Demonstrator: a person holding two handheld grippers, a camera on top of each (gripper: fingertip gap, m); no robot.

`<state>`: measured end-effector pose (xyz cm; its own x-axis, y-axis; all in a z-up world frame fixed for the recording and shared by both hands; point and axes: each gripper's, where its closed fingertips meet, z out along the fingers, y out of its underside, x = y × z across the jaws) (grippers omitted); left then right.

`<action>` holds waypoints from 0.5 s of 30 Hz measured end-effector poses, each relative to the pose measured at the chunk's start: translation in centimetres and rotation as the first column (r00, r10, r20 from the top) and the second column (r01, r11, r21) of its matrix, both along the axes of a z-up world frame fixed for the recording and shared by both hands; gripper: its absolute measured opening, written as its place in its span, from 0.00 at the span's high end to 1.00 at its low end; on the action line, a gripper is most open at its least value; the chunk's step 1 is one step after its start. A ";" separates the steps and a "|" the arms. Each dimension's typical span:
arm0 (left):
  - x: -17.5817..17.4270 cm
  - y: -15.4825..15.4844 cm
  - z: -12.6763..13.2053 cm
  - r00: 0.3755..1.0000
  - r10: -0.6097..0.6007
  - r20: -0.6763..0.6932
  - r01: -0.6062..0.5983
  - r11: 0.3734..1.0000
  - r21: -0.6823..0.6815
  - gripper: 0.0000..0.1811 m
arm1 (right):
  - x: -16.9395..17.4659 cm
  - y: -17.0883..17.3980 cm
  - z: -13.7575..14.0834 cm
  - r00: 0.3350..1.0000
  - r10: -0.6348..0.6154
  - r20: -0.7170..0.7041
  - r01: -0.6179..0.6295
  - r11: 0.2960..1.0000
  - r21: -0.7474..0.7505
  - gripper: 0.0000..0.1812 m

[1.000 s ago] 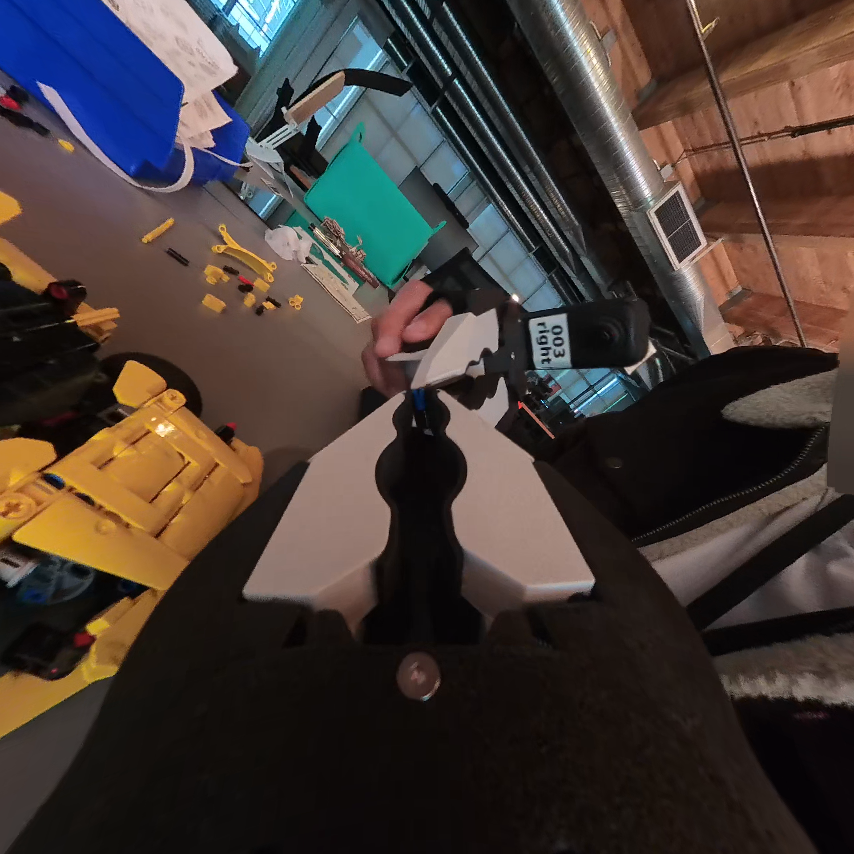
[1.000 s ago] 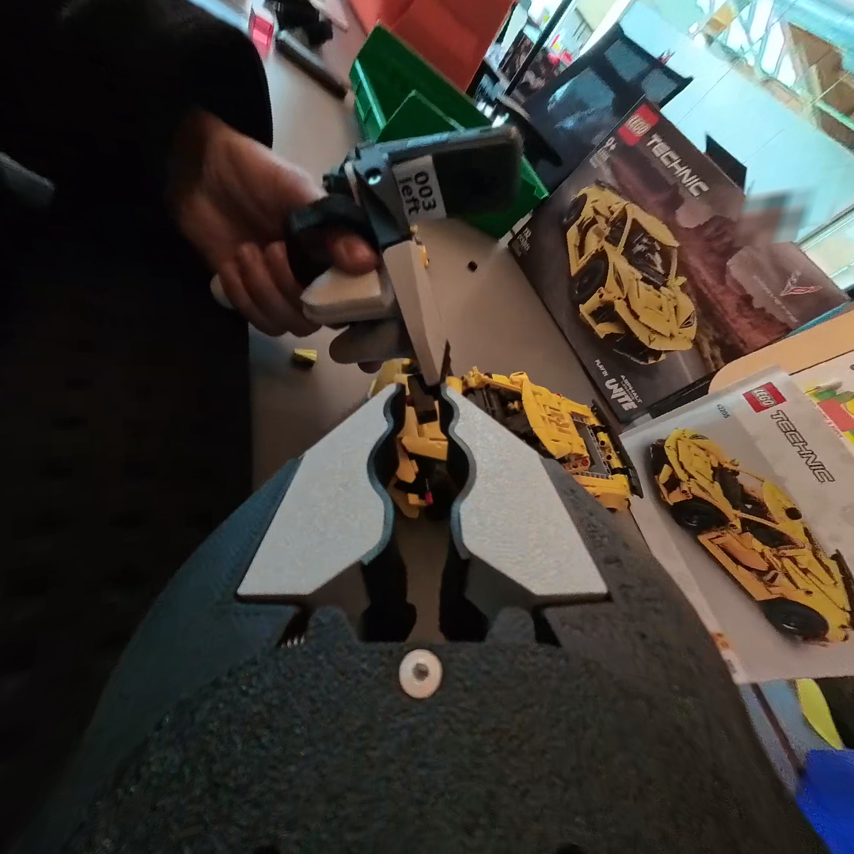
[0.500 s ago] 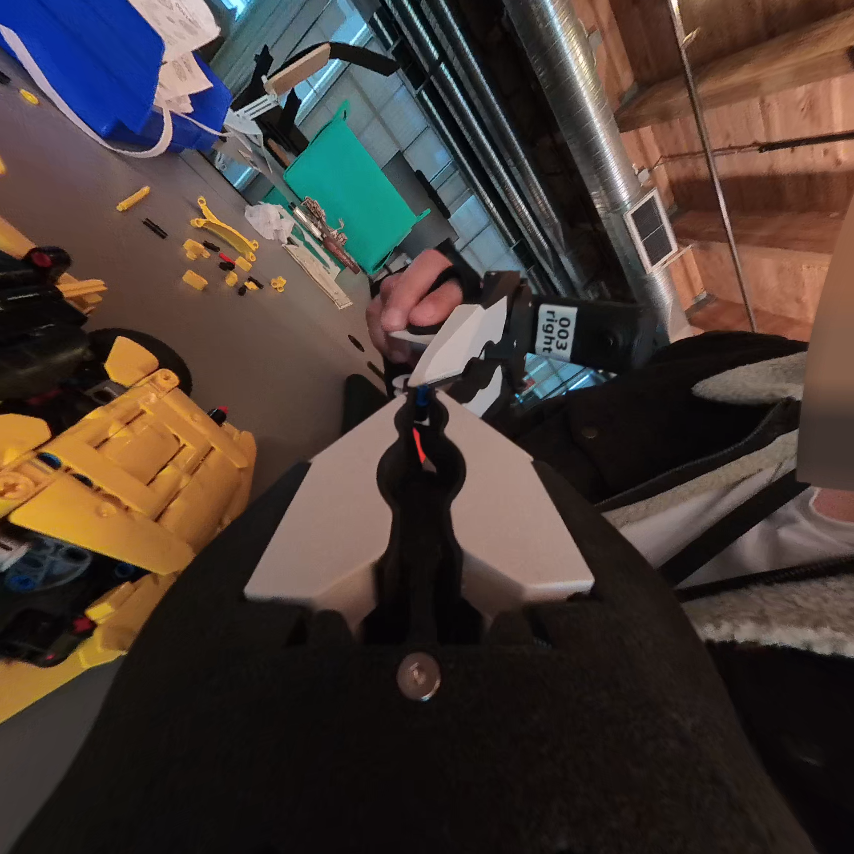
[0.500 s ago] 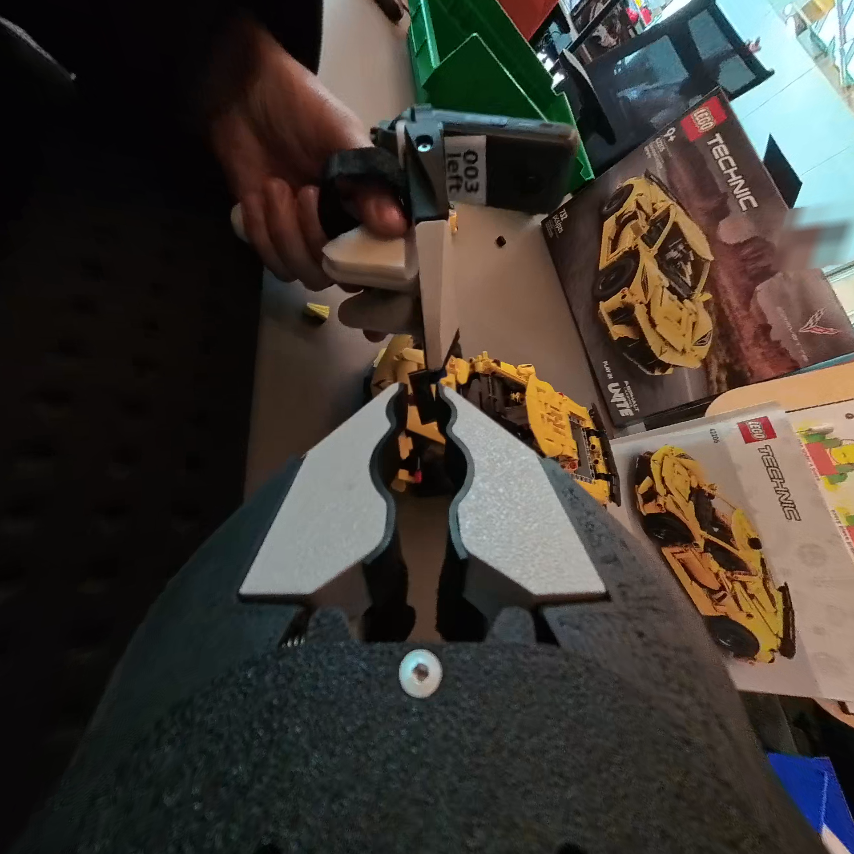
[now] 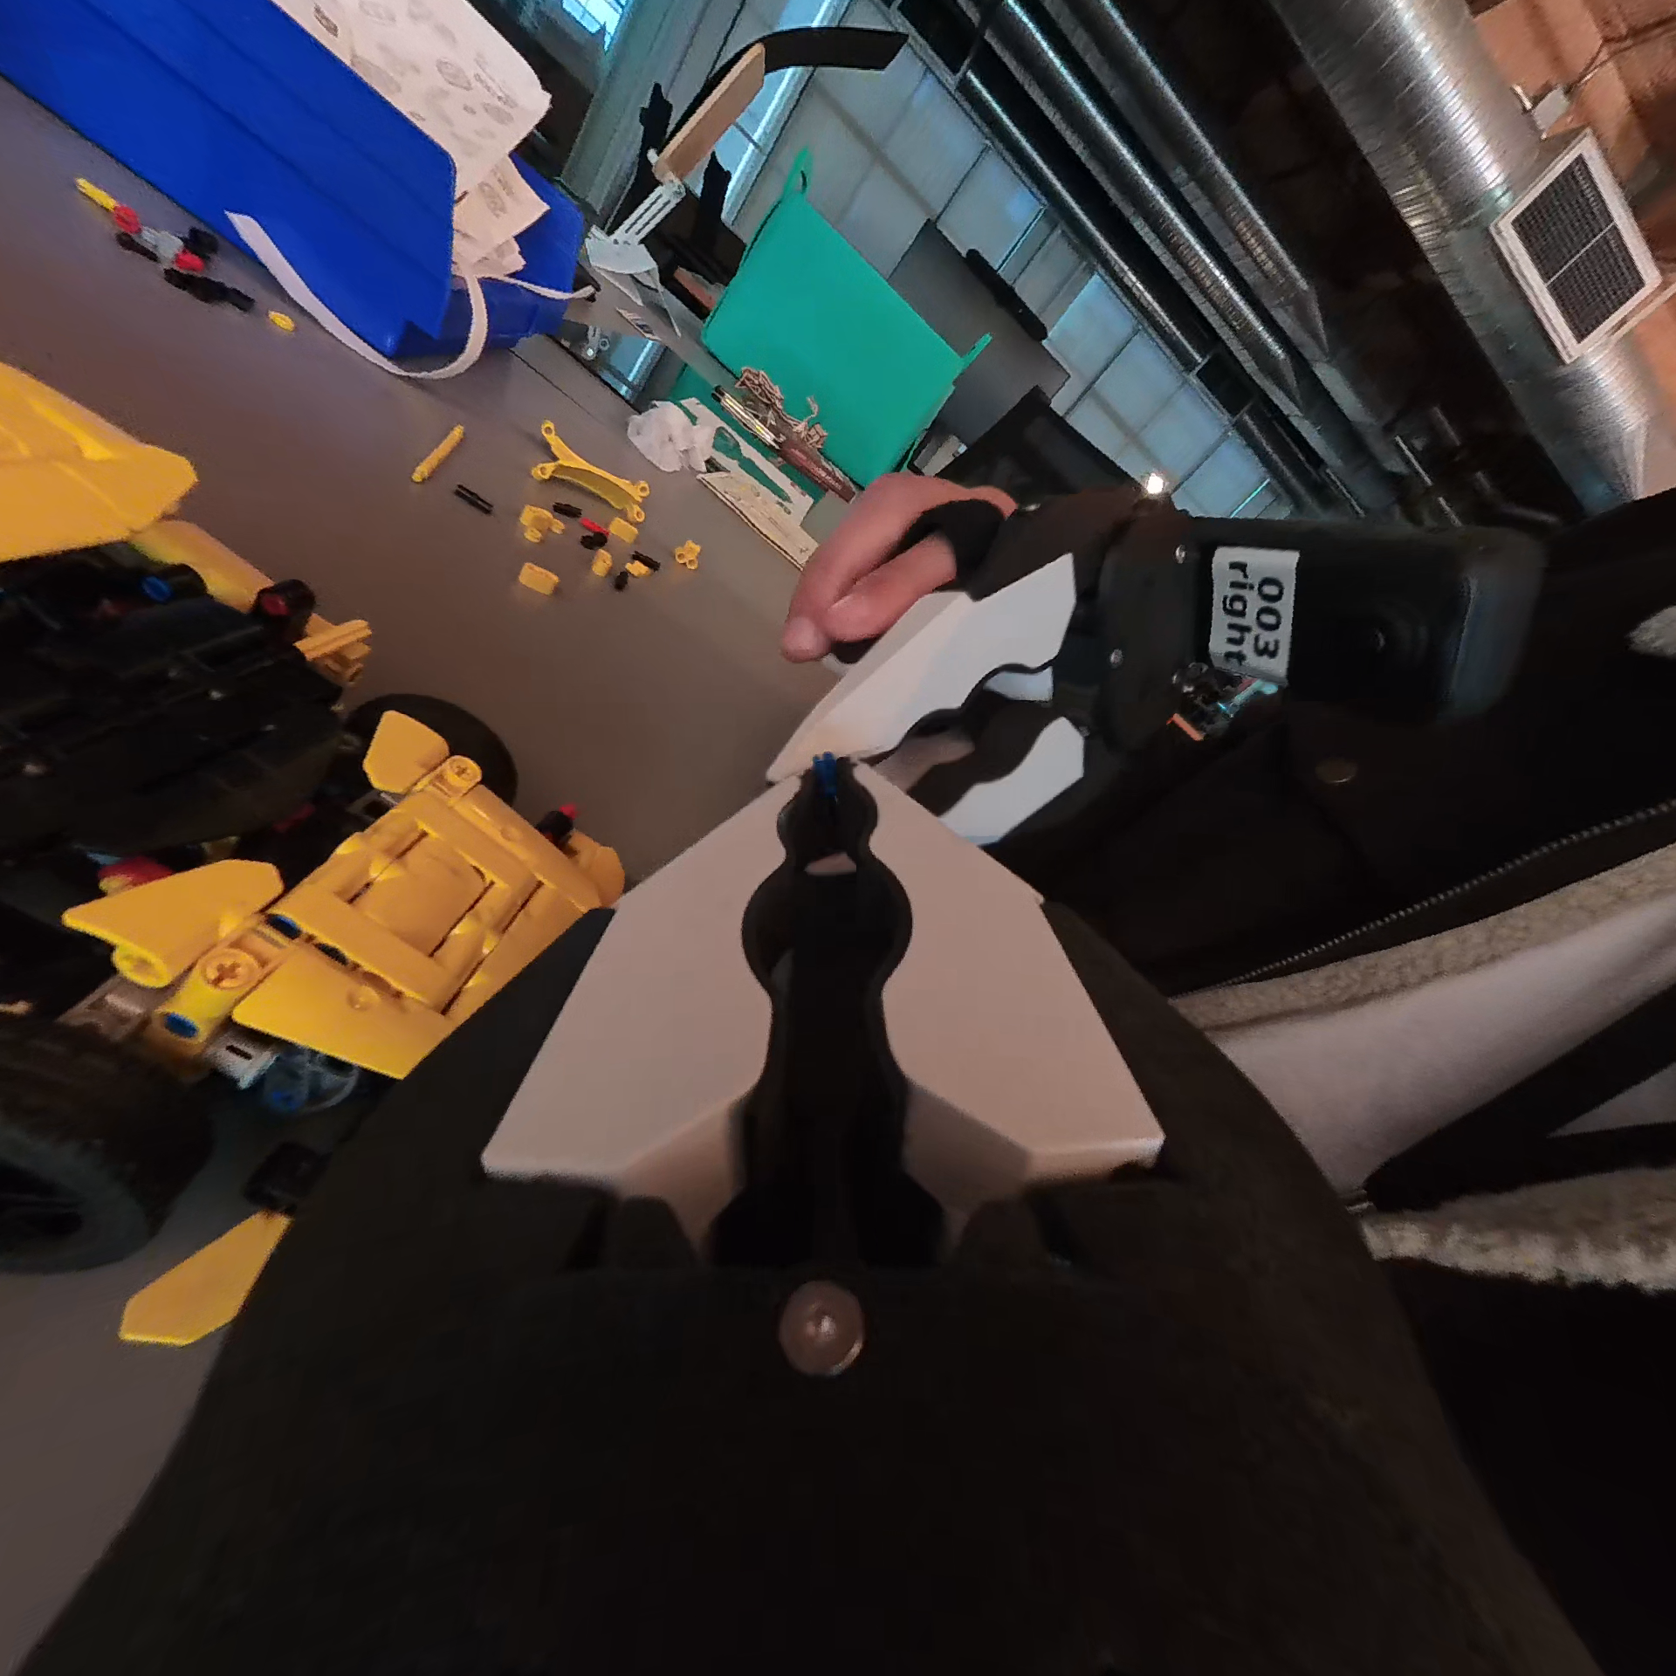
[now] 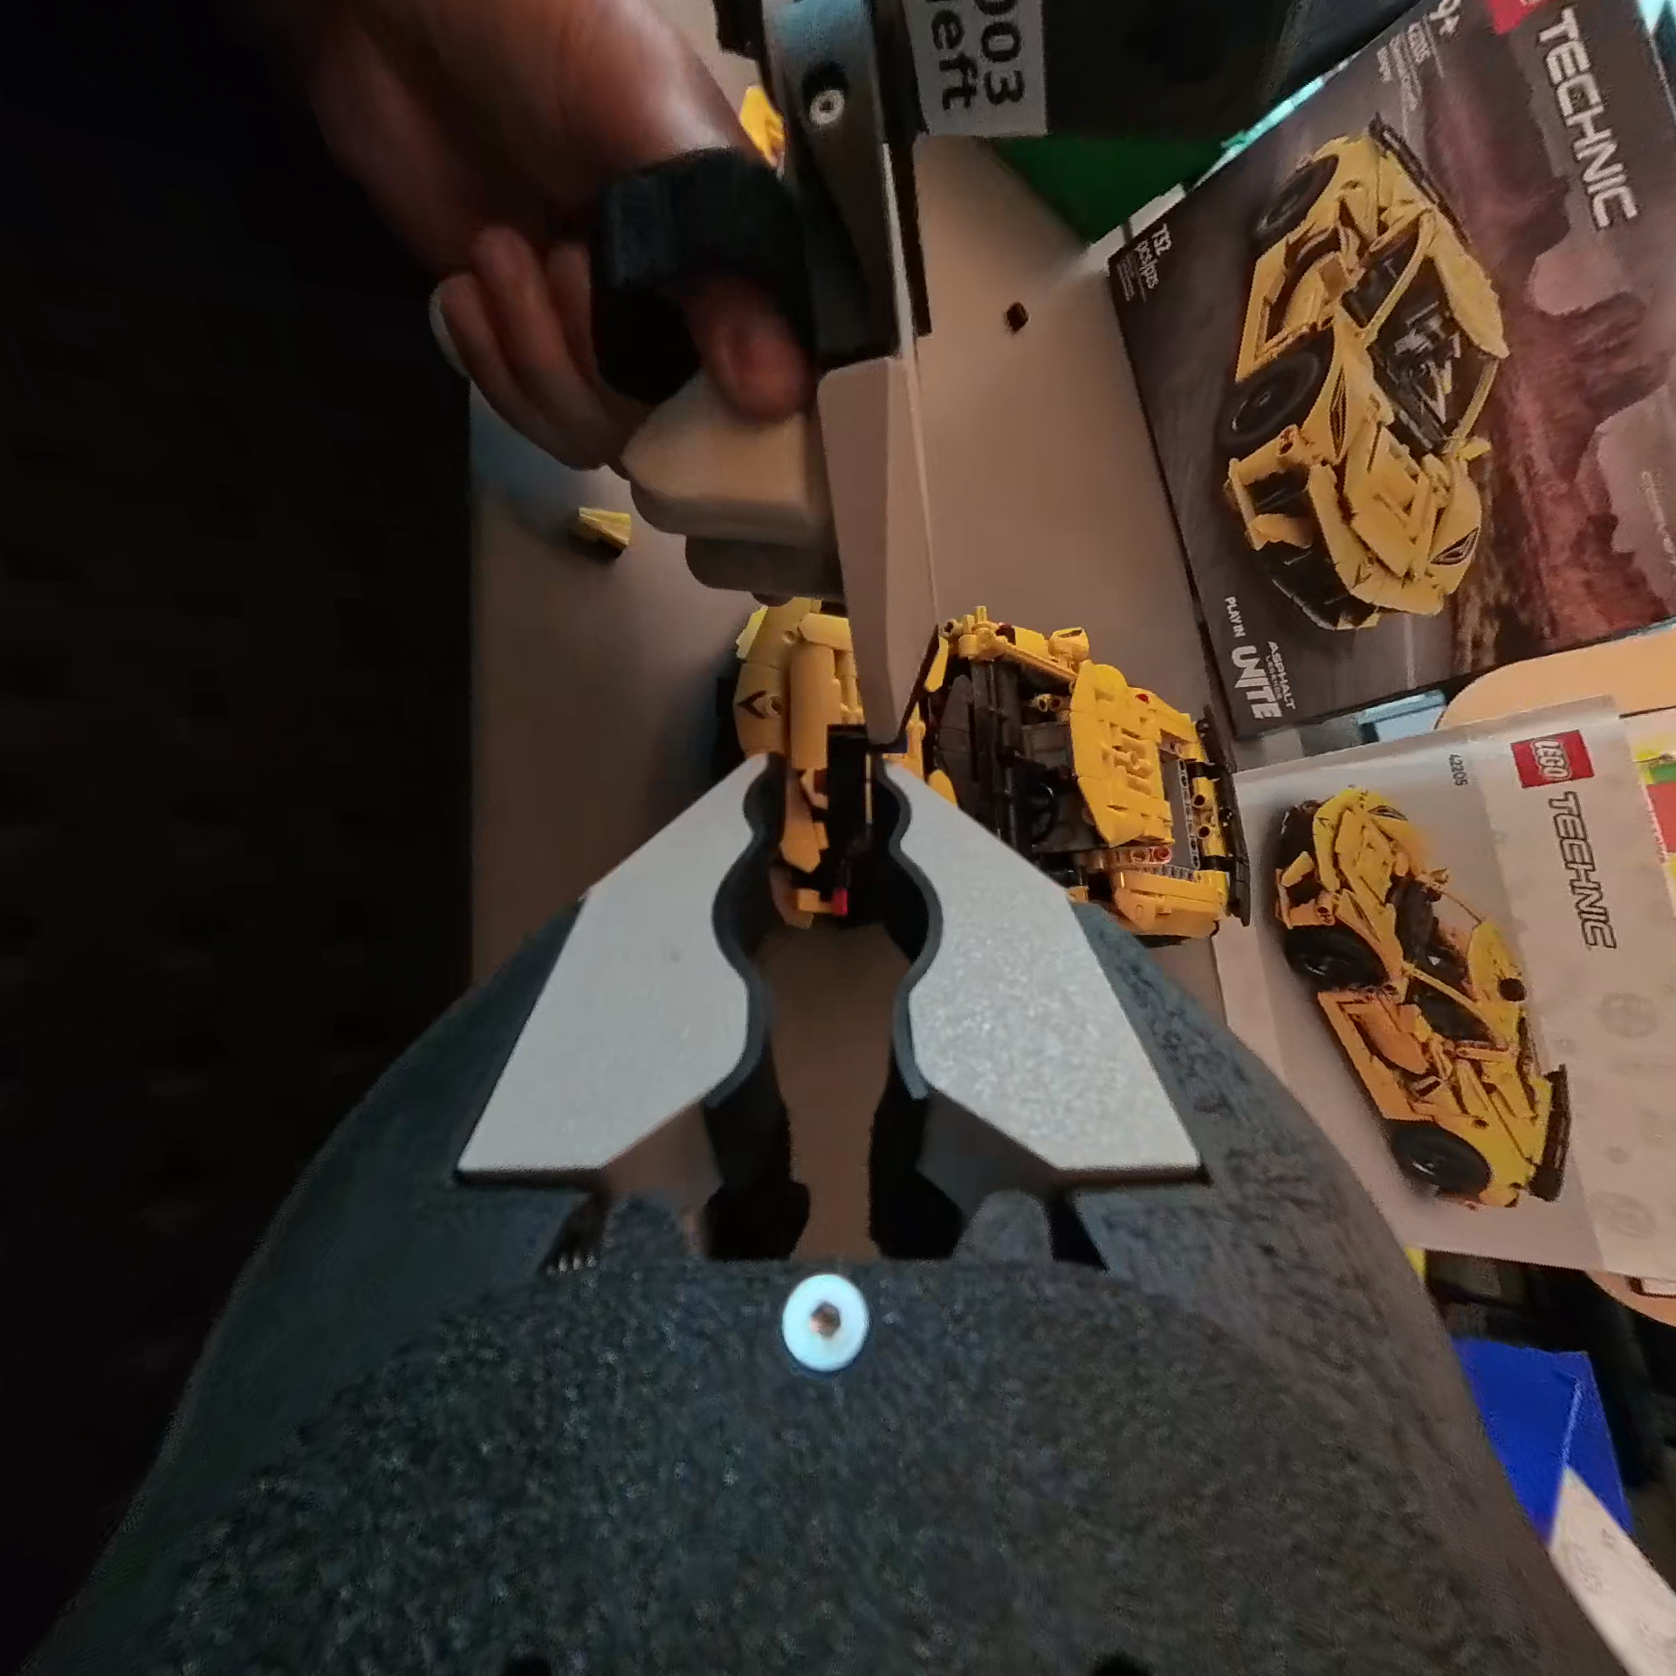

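Two grippers meet tip to tip above the grey table point(image 5: 635, 653), just beside the yellow brick car point(image 6: 1088, 771). The left gripper point(image 5: 823, 787) has its pale fingers pressed together on a small blue pin point(image 5: 824, 782), which sticks out at the very tips. The right gripper point(image 6: 848, 789) pinches a black brick piece point(image 6: 848, 798) between its tips, with only a narrow gap behind them; this piece hides part of the car beyond it. In the right wrist view the left gripper's long finger comes down from above and touches the black piece, and a hand point(image 6: 562, 272) with a black strap holds that tool. Beyond the car lies a dark box point(image 6: 1415, 363) with a yellow car picture, and nearer a glossy booklet point(image 6: 1496, 998). In the left wrist view, small yellow and black loose parts point(image 5: 589, 535) are scattered past the car, and a blue bin point(image 5: 272, 172) stands farther. The car looks blocky, hard plastic, with black wheels.
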<state>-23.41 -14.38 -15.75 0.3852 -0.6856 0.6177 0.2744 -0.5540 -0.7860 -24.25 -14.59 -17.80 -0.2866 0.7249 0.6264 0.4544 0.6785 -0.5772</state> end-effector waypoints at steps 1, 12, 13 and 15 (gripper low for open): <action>0.0 0.0 0.1 1.000 0.001 0.001 -0.001 1.000 0.006 0.99 | 0.0 -0.1 0.0 1.000 -0.007 0.001 0.007 1.000 -0.008 0.90; 0.5 0.0 -0.3 0.996 0.018 -0.082 -0.014 0.999 0.050 0.98 | 0.4 0.3 -0.2 0.998 -0.045 0.045 0.040 0.991 0.126 0.94; 0.6 0.0 -0.4 0.994 0.019 -0.103 -0.013 0.998 0.060 0.98 | 0.5 0.3 -0.3 0.998 -0.047 0.052 0.040 0.991 0.130 0.94; 0.8 0.0 -0.6 0.989 0.023 -0.144 -0.014 0.998 0.067 0.98 | 0.7 0.4 -0.6 0.996 -0.065 0.060 0.056 0.989 0.137 0.94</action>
